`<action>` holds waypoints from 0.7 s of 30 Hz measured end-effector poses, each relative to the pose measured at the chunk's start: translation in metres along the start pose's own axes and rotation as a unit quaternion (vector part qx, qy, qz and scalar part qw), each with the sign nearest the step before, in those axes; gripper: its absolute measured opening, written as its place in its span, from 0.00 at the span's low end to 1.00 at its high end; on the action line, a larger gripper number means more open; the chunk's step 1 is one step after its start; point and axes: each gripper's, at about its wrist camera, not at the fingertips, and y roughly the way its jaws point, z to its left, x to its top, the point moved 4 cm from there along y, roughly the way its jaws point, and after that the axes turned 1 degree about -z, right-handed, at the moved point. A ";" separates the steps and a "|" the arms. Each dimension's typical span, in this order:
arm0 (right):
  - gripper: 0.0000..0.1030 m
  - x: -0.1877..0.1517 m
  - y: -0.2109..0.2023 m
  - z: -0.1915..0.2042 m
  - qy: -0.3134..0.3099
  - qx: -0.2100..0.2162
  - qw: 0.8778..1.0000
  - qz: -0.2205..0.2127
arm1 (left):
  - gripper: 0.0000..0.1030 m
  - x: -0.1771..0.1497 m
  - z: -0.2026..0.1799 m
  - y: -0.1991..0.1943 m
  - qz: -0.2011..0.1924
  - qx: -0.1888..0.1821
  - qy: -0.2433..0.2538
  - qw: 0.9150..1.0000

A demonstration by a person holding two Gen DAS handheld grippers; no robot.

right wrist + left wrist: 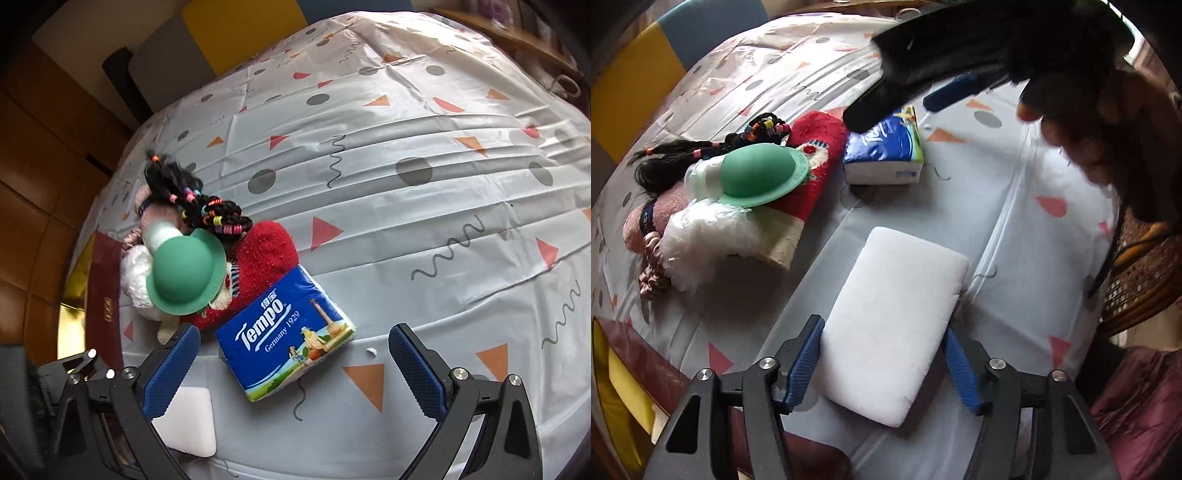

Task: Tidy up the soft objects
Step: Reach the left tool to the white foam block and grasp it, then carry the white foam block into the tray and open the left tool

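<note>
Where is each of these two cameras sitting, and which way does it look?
Left wrist: on the left gripper, looking steeply down along its blue fingers at the white sponge between them; the other gripper and a hand show at top right.
Right wrist: on the right gripper, looking down at the tissue pack; only its own open fingers show.
Shared: sponge, tissue pack, green cup, red sock, patterned tablecloth.
</note>
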 end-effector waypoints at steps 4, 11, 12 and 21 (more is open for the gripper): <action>1.00 0.001 0.014 0.009 -0.011 -0.010 1.000 0.008 | 0.58 -0.007 -0.006 -0.008 -0.019 -0.008 -0.036 0.999; 0.84 0.000 0.027 0.022 -0.074 -0.056 0.996 0.006 | 0.57 -0.026 -0.008 -0.043 -0.075 -0.032 -0.141 0.987; 0.84 -0.001 0.027 0.022 -0.077 -0.052 0.996 0.010 | 0.57 -0.029 -0.008 -0.049 -0.085 -0.036 -0.154 0.984; 0.85 -0.004 0.028 0.023 -0.115 -0.068 0.991 0.019 | 0.58 -0.081 0.037 -0.139 -0.213 0.003 -0.328 0.921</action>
